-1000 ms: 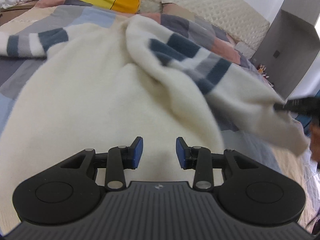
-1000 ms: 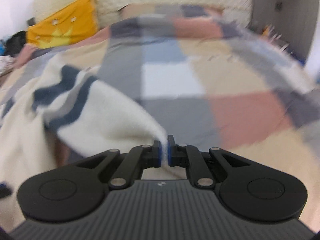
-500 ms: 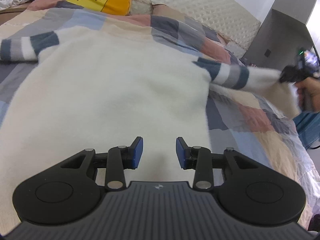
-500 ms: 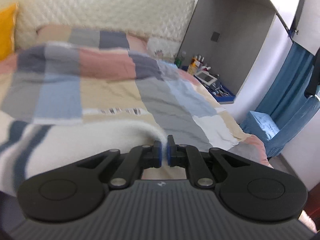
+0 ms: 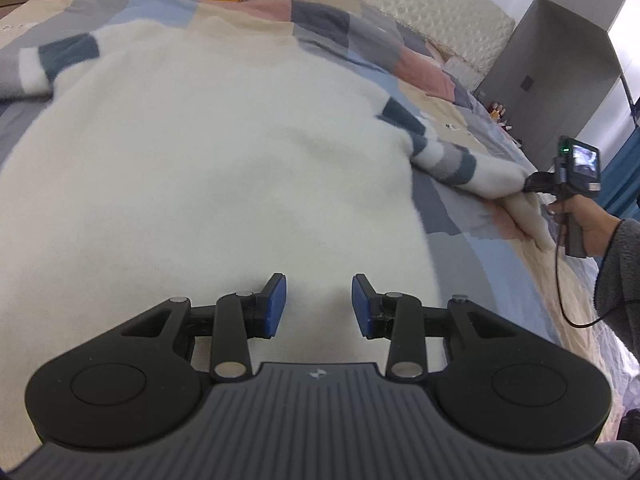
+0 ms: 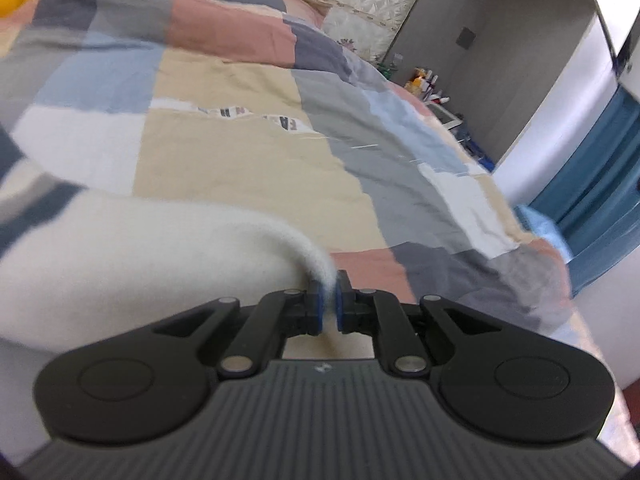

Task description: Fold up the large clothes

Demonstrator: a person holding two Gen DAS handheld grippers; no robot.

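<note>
**Sleeve drawn out before the fold**

The cream sweater (image 5: 208,168) lies spread on the bed (image 6: 248,160). The right tool (image 6: 328,304) pinches its striped sleeve's cuff (image 6: 316,268), probably pulling it straight. The left tool (image 5: 319,300) hovers agape over the hem, holding nothing.

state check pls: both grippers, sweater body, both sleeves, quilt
Left gripper: jaws open, empty, over the sweater body.
Right gripper: jaws shut on the right sleeve cuff.
Sweater body: spread flat on the quilt, unfolded.
Right sleeve: stretched out sideways, cuff pinched.
Left sleeve: lying out to the side, free.
Quilt: spread over the bed, lightly wrinkled.
</note>
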